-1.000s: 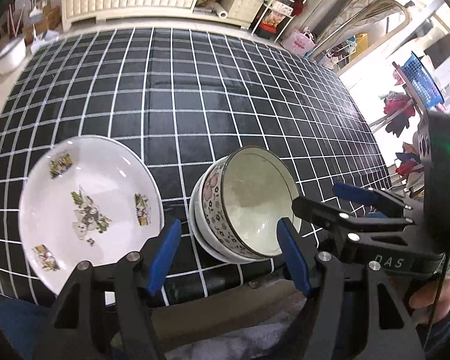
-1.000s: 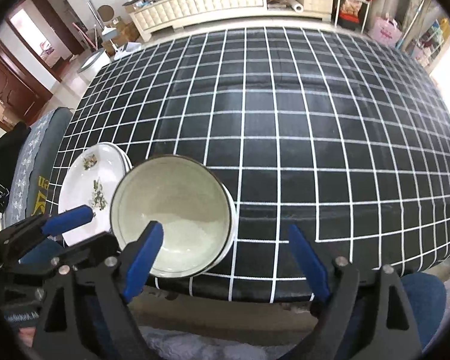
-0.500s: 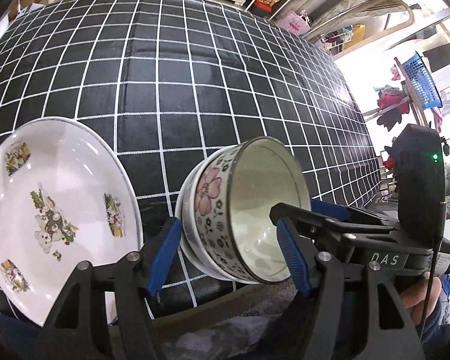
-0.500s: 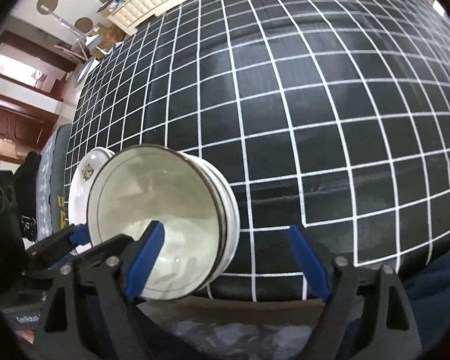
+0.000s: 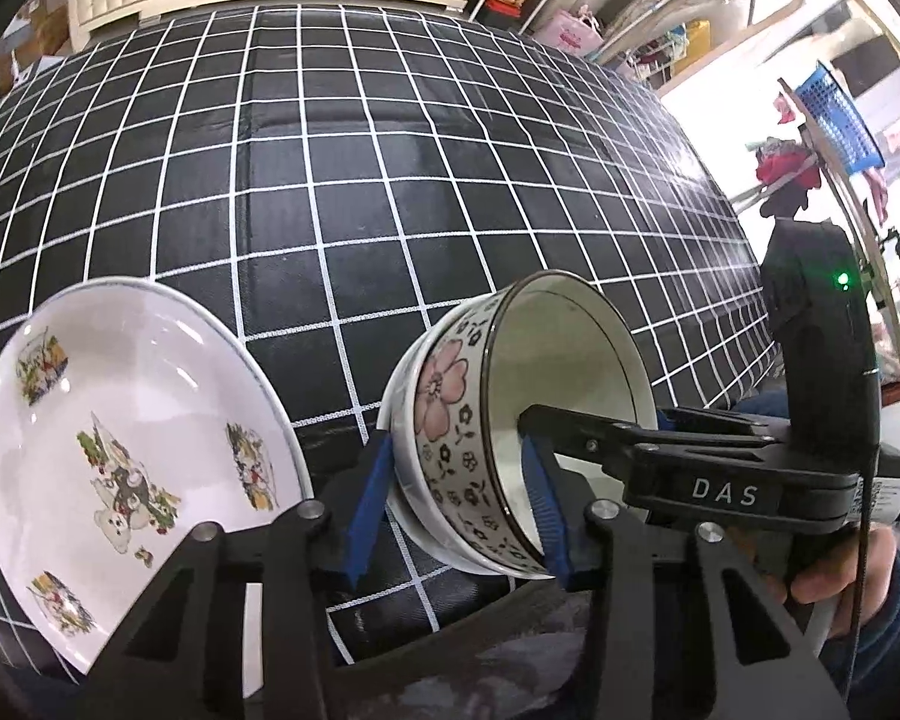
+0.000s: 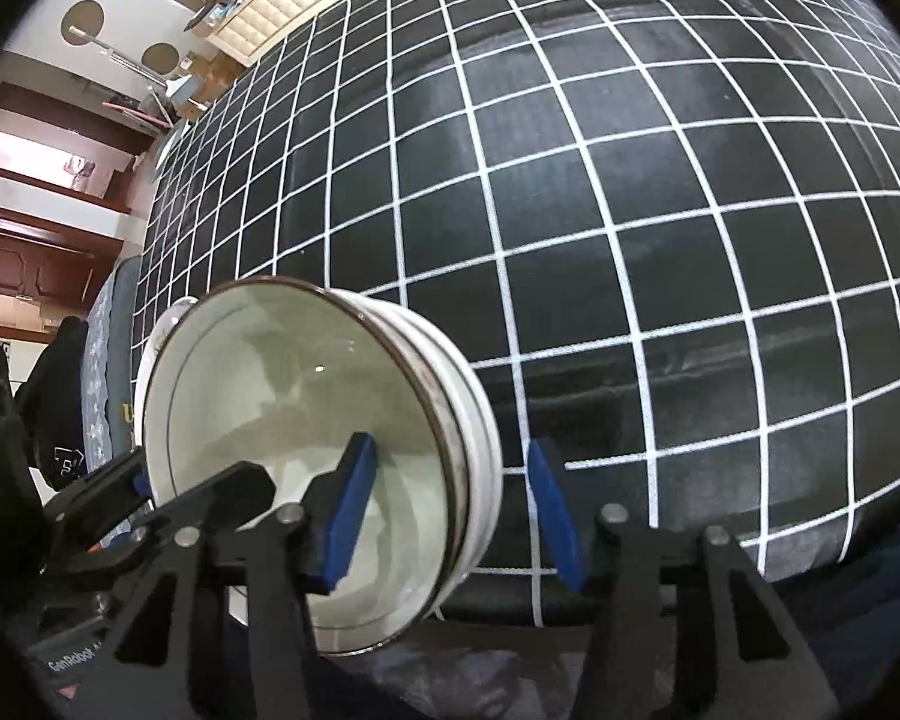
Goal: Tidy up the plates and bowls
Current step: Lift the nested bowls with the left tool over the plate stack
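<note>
**Nested bowls tilted between both grippers at the near edge of the worktop**

In the left wrist view, the left gripper (image 5: pixel 459 501) sits low in the centre of the frame, its blue-padded fingers (image 5: pixel 366 510) closed in around the near wall of a stack of bowls. The left pad lies against the outside of the plain white bowl (image 5: pixel 403 468) underneath, while the right pad reaches inside the floral bowl (image 5: pixel 450 420) nested in it. That bowl has a large pink flower, small black blossoms and a dark rim. The stack is tipped on its side, mouth facing the right of the frame.

At the lower left of the same view lies a white plate (image 5: pixel 132 438) printed with small cartoon pictures, just beside the bowls, on the black worktop (image 5: pixel 342 180) with its white grid lines. Whether plate and bowls touch cannot be told.

The right gripper (image 5: pixel 528 420) enters from the right of that frame, marked "DAS", with a person's hand (image 5: pixel 834 576) wrapped on its handle at the lower right. Its finger reaches into the mouth of the floral bowl.

In the right wrist view the bowl stack fills the lower left, with its pale interior turned toward the camera. One blue pad is inside the bowl, the other stands just clear of the outer white wall with a narrow gap, so the fingers straddle the rim without clearly pinching it.
</note>
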The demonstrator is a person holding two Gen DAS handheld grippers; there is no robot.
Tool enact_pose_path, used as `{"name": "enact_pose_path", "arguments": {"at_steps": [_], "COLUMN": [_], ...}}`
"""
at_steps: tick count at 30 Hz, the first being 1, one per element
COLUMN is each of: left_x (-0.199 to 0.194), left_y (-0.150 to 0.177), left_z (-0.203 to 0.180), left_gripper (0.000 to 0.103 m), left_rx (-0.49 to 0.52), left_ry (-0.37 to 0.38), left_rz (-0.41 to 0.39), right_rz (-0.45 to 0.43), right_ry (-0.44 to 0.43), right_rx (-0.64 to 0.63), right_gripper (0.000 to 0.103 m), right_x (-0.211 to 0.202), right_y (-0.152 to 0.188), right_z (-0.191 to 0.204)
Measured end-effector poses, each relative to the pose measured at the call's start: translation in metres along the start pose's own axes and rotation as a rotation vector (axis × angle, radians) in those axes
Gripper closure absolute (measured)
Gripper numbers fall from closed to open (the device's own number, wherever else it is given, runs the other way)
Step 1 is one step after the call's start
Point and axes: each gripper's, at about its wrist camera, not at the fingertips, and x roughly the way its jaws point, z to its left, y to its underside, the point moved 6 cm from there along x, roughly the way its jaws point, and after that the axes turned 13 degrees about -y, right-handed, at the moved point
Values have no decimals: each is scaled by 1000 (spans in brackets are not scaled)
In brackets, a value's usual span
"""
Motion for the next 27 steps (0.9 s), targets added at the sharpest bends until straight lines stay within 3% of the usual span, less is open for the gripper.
{"name": "enact_pose_path", "arguments": {"at_steps": [6, 12, 18, 23, 27], "left_x": [6, 21, 32, 30, 31], "left_y": [1, 3, 12, 17, 17], "left_z": [-6, 1, -1, -7, -17], "left_gripper": [59, 55, 58, 58, 57], "left_rx": [89, 23, 4, 0, 5], "left_ry": [-139, -77, -40, -50, -88], "left_rz": [20, 73, 106, 103, 97], "right_rz": [-14, -12, 14, 46, 40], "right_ry": [44, 46, -26, -85, -76], "right_rx": [-21, -24, 37, 64, 58], "right_gripper": [46, 46, 46, 49, 49], "right_x": [-9, -11, -2, 1, 0], "right_y": [0, -1, -2, 6, 9], "right_z": [-5, -6, -6, -7, -6]}}
